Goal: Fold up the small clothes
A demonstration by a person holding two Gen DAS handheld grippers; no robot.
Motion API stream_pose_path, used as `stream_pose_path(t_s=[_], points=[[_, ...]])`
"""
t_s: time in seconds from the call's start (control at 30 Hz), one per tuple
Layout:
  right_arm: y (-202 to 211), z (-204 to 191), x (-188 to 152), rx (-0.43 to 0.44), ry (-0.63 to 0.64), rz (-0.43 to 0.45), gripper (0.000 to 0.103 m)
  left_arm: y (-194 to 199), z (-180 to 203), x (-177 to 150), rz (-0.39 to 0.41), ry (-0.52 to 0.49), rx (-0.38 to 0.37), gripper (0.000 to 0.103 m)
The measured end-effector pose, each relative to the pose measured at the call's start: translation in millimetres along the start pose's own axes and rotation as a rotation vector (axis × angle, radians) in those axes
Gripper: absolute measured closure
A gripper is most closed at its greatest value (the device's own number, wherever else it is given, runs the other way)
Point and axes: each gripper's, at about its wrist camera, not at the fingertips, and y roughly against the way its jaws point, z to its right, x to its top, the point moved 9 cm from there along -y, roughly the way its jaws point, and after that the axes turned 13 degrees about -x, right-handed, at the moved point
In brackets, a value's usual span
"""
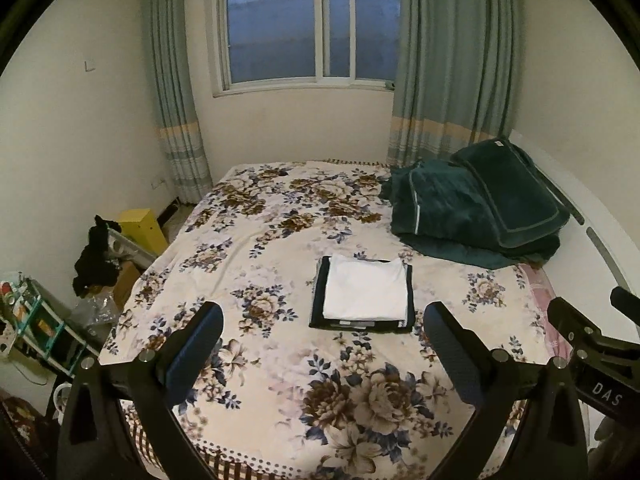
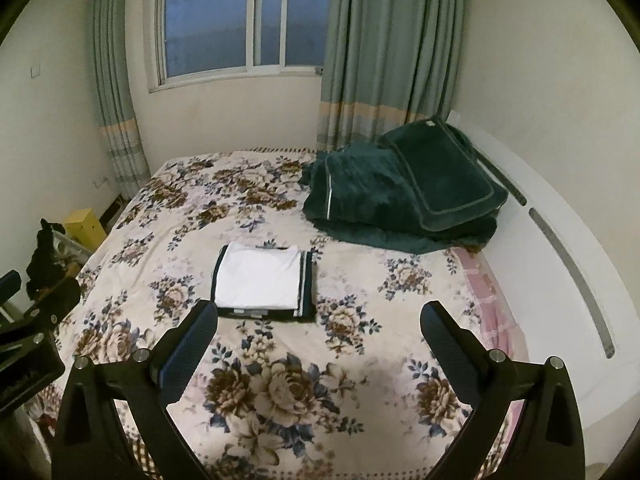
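A folded white garment [image 1: 365, 289] is seen just right of the centre of the left wrist view, laid squarely on top of a folded dark garment [image 1: 319, 304] whose edges show around it on the left, right and lower sides; both rest on the floral bedspread [image 1: 260, 248]. In the right wrist view the same white garment [image 2: 259, 279] lies left of centre, with the dark garment [image 2: 307, 288] showing as a striped band along its right side. The left gripper [image 1: 323, 330] is held above the bedspread at the bottom of the frame, its fingers spread wide apart with nothing between them, well short of the stack. The right gripper [image 2: 319, 328] is likewise spread wide and empty, low in its own frame. A heap of dark green bedding [image 1: 476, 204] is piled at the right of the bed, below the curtained window [image 1: 308, 24].
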Motion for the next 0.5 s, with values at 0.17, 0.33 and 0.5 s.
stream_pose_path(t_s=[0.17,0.33,0.5], points=[[2.2,1.7,-1.2,-0.002,-0.004,0.008,0.0,3.0,0.9,-1.5,0.003,0.003,0.001,0.001],[4.4,4.0,0.2,-0.002,0.0,0.015,0.0,6.1,0.9,-1.7,0.008,0.007,-0.002,0.001],[10.5,7.7,3.9,-0.004,-0.002,0.024,0.0,7.0,2.1,-1.5,0.009,0.008,-0.01,0.001]])
